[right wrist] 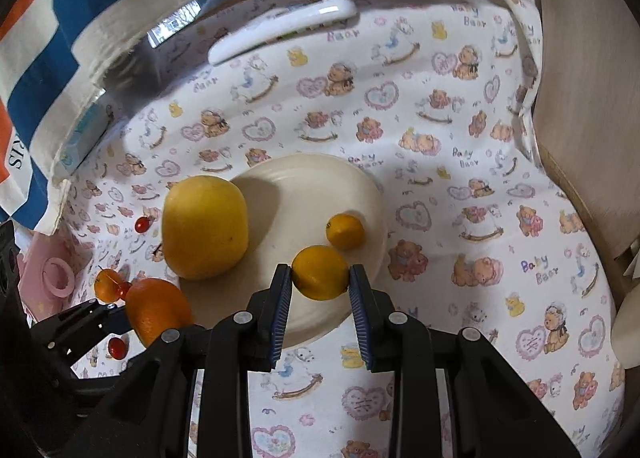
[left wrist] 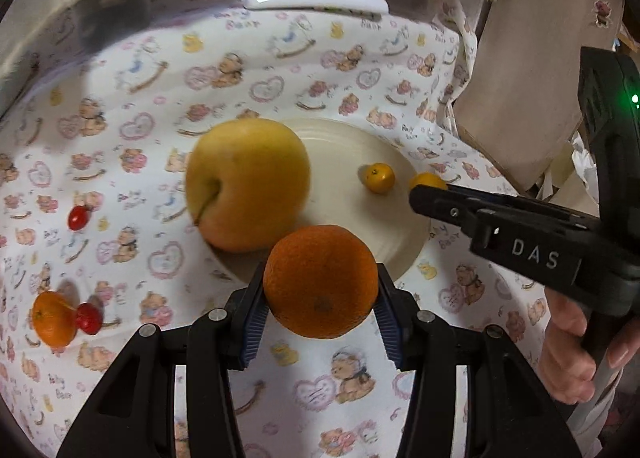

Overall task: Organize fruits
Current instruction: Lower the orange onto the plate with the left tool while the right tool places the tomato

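My left gripper (left wrist: 320, 298) is shut on a large orange (left wrist: 320, 281) at the near rim of the cream plate (left wrist: 352, 145). A big yellow apple (left wrist: 248, 183) lies on the plate's left side and a small yellow citrus (left wrist: 380, 177) on its right. My right gripper (right wrist: 320, 282) is shut on a second small yellow citrus (right wrist: 320, 272) over the plate (right wrist: 304, 181). The apple (right wrist: 205, 226), the other small citrus (right wrist: 345, 232) and the orange (right wrist: 158, 310) also show in the right wrist view.
A small tangerine (left wrist: 52, 324) and two cherry tomatoes (left wrist: 77, 217) (left wrist: 89, 318) lie on the bear-print cloth left of the plate. A white object (left wrist: 316, 1) lies at the back. A wooden chair (right wrist: 592, 97) stands at the right. A striped bag (right wrist: 60, 37) hangs at the left.
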`<state>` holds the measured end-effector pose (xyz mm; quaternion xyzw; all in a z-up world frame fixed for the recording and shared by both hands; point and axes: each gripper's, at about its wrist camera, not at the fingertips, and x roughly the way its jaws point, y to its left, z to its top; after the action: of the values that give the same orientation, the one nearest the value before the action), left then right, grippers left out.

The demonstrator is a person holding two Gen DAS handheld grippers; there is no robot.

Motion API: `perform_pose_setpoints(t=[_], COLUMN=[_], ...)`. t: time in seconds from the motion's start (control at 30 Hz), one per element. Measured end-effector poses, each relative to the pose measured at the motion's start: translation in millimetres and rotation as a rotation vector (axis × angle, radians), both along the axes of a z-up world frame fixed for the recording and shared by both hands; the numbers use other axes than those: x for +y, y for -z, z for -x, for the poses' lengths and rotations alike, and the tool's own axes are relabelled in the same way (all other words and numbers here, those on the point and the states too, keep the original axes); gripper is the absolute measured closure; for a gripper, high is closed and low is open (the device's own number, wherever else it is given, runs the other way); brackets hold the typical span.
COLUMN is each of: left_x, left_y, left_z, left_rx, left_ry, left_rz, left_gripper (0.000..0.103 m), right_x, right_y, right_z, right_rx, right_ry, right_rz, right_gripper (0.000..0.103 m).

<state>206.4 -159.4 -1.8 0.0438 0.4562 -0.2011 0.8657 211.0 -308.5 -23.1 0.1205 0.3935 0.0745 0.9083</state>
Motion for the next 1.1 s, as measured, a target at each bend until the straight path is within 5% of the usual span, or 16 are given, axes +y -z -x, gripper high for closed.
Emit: perform_pose_setpoints(t=[0.2,1.1], left_x=[-13,-12], left_y=[8,17], left_z=[-3,-16], left_rx=[-0.026,-0.013], left_ry=[-0.019,-0.052], left_rz=[-0.076,-0.046], left_gripper=[0.055,0.050], right_x=[3,-4], right_y=[8,12], right_z=[-6,-9], right_rx=[0.049,0.074], right_ry=[-0.009,0.012], right_rz=[0.011,0.011], right_gripper=[0.073,0.072])
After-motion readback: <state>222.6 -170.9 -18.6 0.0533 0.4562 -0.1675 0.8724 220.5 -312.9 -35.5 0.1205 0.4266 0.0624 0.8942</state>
